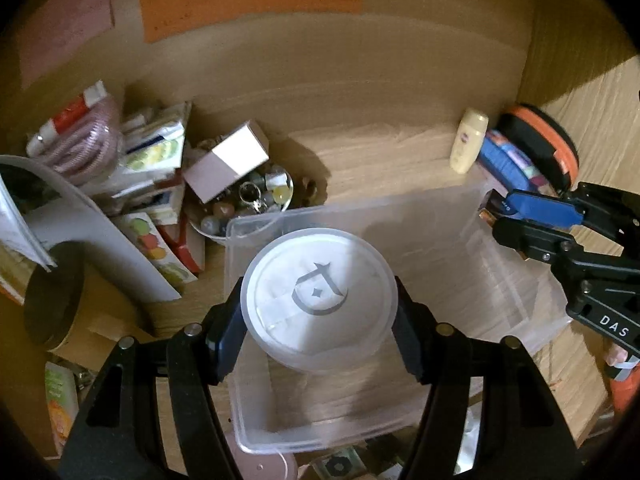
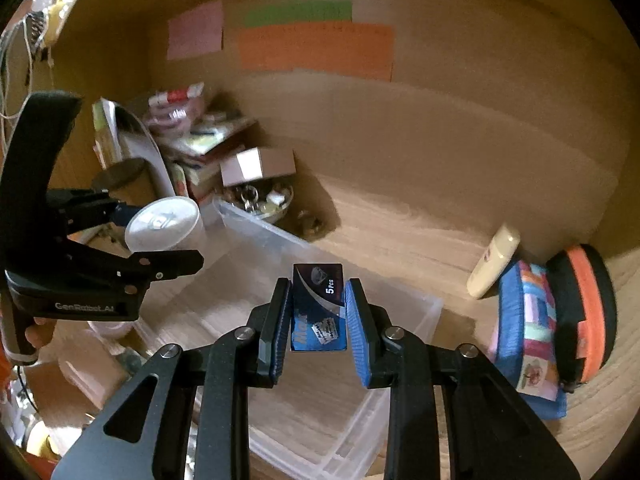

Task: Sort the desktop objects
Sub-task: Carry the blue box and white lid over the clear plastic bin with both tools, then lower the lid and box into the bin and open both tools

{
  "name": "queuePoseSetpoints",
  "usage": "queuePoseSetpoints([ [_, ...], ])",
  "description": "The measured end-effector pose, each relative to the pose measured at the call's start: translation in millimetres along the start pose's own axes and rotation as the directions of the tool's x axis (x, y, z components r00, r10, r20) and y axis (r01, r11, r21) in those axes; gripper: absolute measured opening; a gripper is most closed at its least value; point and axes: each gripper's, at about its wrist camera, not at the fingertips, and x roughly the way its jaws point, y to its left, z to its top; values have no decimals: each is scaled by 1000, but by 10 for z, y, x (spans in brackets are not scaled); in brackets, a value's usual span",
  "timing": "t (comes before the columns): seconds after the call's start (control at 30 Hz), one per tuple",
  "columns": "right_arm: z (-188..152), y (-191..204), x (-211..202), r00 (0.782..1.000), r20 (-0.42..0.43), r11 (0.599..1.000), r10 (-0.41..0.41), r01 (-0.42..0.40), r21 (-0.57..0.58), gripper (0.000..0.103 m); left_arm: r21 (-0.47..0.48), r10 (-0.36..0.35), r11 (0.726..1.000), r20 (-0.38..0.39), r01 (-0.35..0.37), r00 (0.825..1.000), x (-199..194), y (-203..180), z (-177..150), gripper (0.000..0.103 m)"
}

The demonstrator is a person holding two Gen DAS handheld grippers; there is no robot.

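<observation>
My left gripper (image 1: 320,304) is shut on a round white lidded tub (image 1: 318,298) and holds it above the clear plastic bin (image 1: 460,240). The tub also shows in the right wrist view (image 2: 164,224). My right gripper (image 2: 318,312) is shut on a small dark blue box marked "5 Pcs" (image 2: 318,306) and holds it above the same bin (image 2: 400,312). The right gripper shows at the bin's far right corner in the left wrist view (image 1: 504,212).
A cluttered pile of boxes and packets (image 1: 152,168) and a bowl of trinkets (image 1: 256,200) lie left of the bin. A cream bottle (image 1: 468,140), a blue patterned pouch (image 2: 528,332) and an orange-black case (image 2: 584,312) stand at the right. Coloured notes (image 2: 312,44) hang on the back wall.
</observation>
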Motion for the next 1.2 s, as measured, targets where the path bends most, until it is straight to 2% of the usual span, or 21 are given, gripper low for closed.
queuePoseSetpoints([
  [0.37, -73, 6, 315, 994, -112, 999, 0, -4, -39, 25, 45, 7, 999, -103, -3, 995, 365, -50, 60, 65],
  [0.7, -70, 47, 463, 985, -174, 997, -4, -9, -77, 25, 88, 7, 996, -155, 6, 988, 498, -135, 66, 65],
  [1.0, -64, 152, 608, 970, -241, 987, -37, -2, -160, 25, 144, 21, 989, -250, 16, 968, 684, -244, 29, 65],
  [1.2, -91, 215, 674, 956, -291, 978, -47, -15, -208, 25, 189, 61, 982, -265, -10, 962, 727, -297, 21, 65],
])
